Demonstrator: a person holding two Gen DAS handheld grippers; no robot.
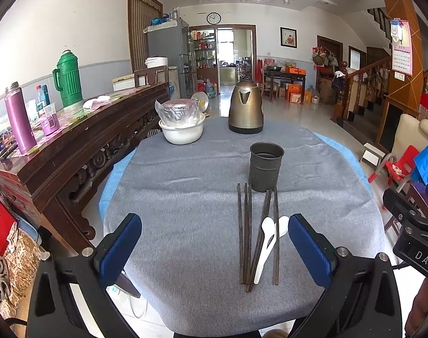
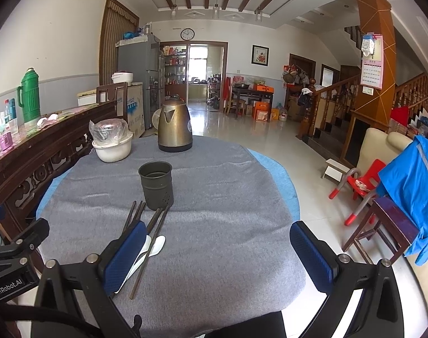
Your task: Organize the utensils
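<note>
Open cloth runs down the desk left side and its right edge, w/ room for a gripper to pass. Mid-desk is blocked by the holder cup w/ chopsticks and spoons at its near side; kettle and bowl crowd the far edge.

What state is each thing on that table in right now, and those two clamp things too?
Left gripper: jaws open, holding nothing.
Right gripper: jaws open, holding nothing.
Utensil holder: upright, empty.
Chopsticks: lying loose on the cloth.
White spoons: lying among the chopsticks.
Kettle: upright, lid shut.
White basin: holds a plastic-wrapped pot.
</note>
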